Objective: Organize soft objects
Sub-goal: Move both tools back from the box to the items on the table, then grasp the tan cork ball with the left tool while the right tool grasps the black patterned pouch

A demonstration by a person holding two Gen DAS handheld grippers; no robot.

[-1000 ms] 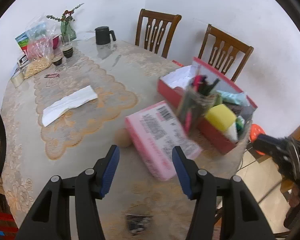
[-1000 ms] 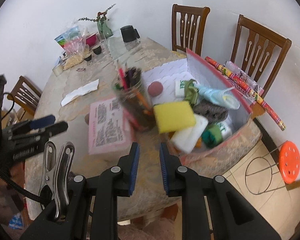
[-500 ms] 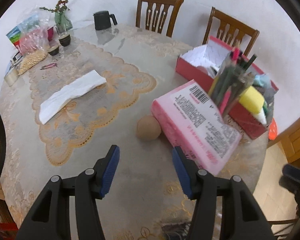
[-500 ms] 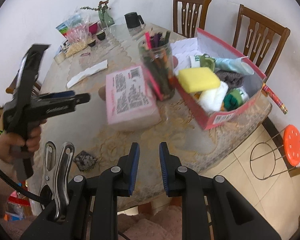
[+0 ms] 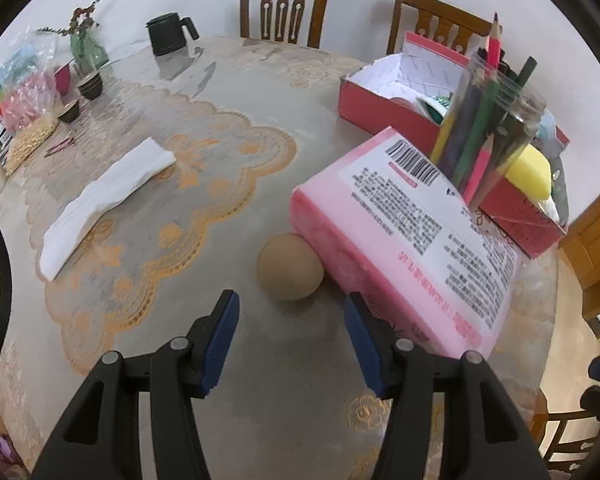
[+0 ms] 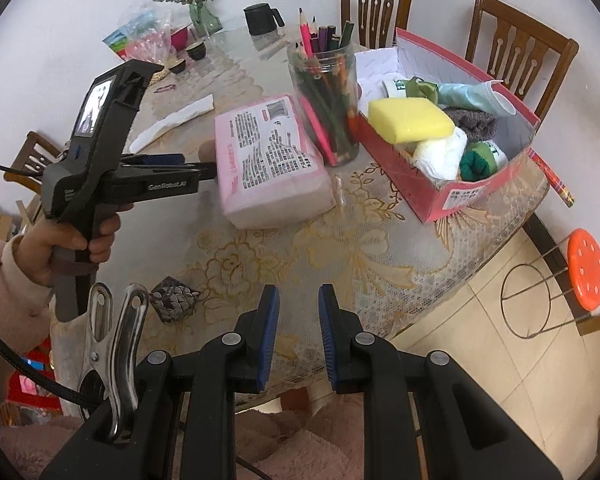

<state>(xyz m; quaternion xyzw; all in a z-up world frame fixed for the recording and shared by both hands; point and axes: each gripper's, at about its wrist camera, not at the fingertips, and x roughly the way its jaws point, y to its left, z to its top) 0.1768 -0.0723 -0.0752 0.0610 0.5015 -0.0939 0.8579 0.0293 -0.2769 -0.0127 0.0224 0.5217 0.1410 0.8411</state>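
Blue-padded left tool [image 5: 290,312] agape, empty.

Tan ball [image 5: 291,267], pink pack [image 5: 404,240], yellow sponge [image 6: 410,119].

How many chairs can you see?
3 in the right wrist view: two at the table's far side, one at its left edge. More may be hidden.

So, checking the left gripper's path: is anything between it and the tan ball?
No. In the left wrist view only bare tablecloth lies between the open left gripper and the ball.
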